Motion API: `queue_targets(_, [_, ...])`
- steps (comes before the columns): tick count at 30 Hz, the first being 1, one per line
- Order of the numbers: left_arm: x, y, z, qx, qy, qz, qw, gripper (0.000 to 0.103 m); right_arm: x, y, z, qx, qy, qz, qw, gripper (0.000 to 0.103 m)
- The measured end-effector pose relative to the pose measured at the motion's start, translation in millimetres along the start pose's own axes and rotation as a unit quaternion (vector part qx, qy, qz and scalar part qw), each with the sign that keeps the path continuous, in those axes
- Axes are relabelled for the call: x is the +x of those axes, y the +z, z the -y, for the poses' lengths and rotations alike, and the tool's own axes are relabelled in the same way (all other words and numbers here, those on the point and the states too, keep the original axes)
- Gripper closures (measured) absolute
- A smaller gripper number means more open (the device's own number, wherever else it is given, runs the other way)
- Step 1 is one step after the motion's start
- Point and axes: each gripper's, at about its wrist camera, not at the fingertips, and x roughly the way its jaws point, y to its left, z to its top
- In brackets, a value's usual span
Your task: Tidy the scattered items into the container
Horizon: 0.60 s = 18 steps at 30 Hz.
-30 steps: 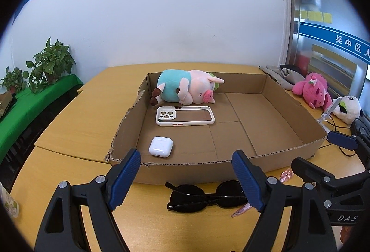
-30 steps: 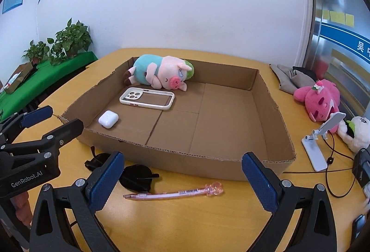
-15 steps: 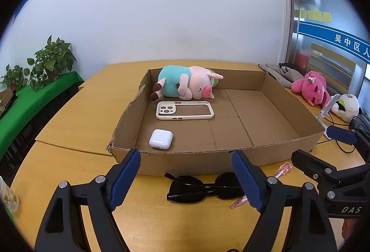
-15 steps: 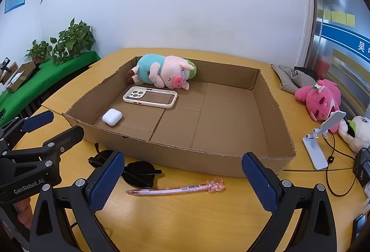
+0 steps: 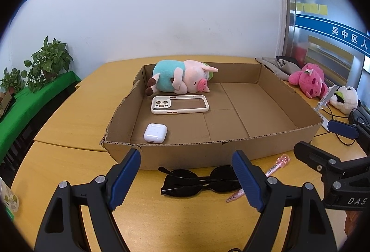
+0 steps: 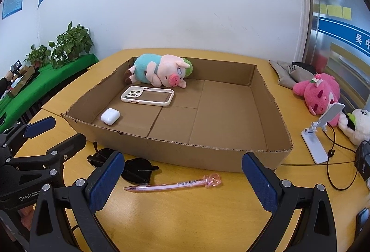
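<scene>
Corrugated brown cardboard forms the shallow, open-topped box (image 5: 266, 143) that we take as our landmark on the smooth yellow wooden table (image 6: 185, 217); its torn rim is ragged. Inside it, by the far wall, we see a soft plush pig (image 5: 182, 80) lying on its side, long axis along that wall, snout toward the box's middle; just in front lies a glossy cream phone case (image 5: 180, 104), flat, its long axis parallel to the pig; nearer the front wall sits a rounded white earbud case (image 5: 155, 133). Outside the box, just before its front wall, we see black sunglasses (image 5: 203, 182), folded, long axis along that wall; beside them a slim translucent pink pen (image 6: 173, 185), its bulbous end pointing right. Our left gripper (image 5: 186, 179) and right gripper (image 6: 182, 182) hover before the box, blue ribbed fingers spread apart, clasping nothing.
</scene>
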Motion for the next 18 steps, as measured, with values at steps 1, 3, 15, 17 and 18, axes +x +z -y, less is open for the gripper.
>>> queue_targets(1, [2.0,-1.0,-0.9,-0.001,-0.001,-0.005,1.0000,0.022,1.3,-1.1,1.8,0.001,-0.001,-0.003,1.000,0.000])
queue_targets(3, [4.0,-2.5,-2.6,-0.002,-0.004,-0.009,1.0000,0.022,5.7,-4.0,6.3,0.003,-0.006,-0.011,1.000,0.000])
queue_targets(15, [13.8,-14.3,-9.7,-0.009,-0.047,-0.028,0.9984,0.022,28.4,-26.0,62.0,0.081,-0.043,-0.066,0.994,0.000])
queue_targets(17, [13.8,-13.9,-8.8,-0.015,-0.056,-0.025,0.9980,0.022,29.0,-27.7,61.6,0.077,-0.036,-0.069,0.994,0.000])
queue_targets(18, [14.7,-13.6,-8.1,-0.018,-0.059,-0.025,0.9978,0.022,29.2,-28.3,61.0,0.074,-0.030,-0.069,0.994,0.000])
